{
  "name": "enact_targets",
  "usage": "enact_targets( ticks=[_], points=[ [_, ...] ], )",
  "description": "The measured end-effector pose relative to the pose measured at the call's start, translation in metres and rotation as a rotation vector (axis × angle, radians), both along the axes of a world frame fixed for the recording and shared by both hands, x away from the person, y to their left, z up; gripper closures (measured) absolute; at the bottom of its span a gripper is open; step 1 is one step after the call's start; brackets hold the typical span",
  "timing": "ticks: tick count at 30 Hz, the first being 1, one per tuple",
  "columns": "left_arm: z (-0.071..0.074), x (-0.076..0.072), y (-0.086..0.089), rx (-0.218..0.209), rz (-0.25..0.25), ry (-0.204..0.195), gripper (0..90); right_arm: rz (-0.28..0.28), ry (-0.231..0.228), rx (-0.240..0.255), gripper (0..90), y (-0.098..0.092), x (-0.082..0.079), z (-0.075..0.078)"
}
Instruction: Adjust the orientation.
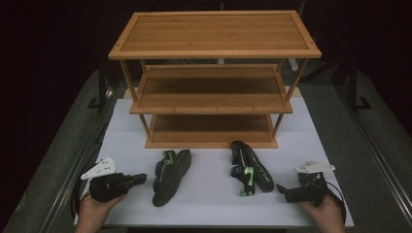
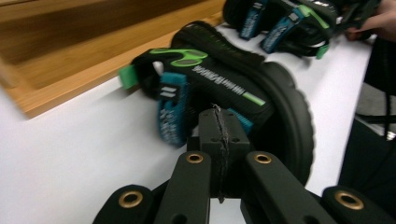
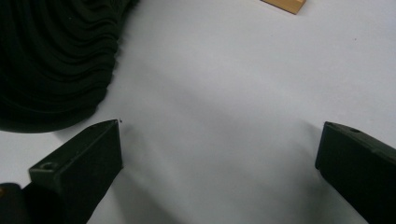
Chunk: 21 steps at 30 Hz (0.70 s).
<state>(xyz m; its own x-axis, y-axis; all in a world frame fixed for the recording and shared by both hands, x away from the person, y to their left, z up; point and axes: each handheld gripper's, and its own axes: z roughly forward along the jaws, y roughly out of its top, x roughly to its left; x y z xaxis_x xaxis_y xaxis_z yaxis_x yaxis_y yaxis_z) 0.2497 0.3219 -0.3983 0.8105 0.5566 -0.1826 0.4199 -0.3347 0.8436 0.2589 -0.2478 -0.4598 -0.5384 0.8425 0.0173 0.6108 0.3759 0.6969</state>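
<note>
- My left gripper point(image 2: 219, 122) has its jaws pressed together with nothing between them — it points at the left shoe point(image 2: 233, 88), close but apart.
- My right gripper point(image 3: 219, 144) has its jaws spread wide over the white table point(image 1: 209, 199), just beside the right shoe point(image 1: 250, 167).
- Both shoes lie in front of the wooden rack point(image 1: 214, 34).
</note>
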Motion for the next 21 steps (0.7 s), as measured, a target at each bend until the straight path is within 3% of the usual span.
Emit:
enact_targets(
  ticks=[13,21],
  points=[
    [0.002,0.000,-0.018,-0.008,-0.048,-0.002,87.9,0.000,0.000,0.000,0.0,0.000,0.000,0.000],
    [0.002,-0.001,-0.033,0.017,-0.091,-0.006,88.8,-0.001,0.001,0.001,0.0,0.000,0.000,0.000]
  ],
)
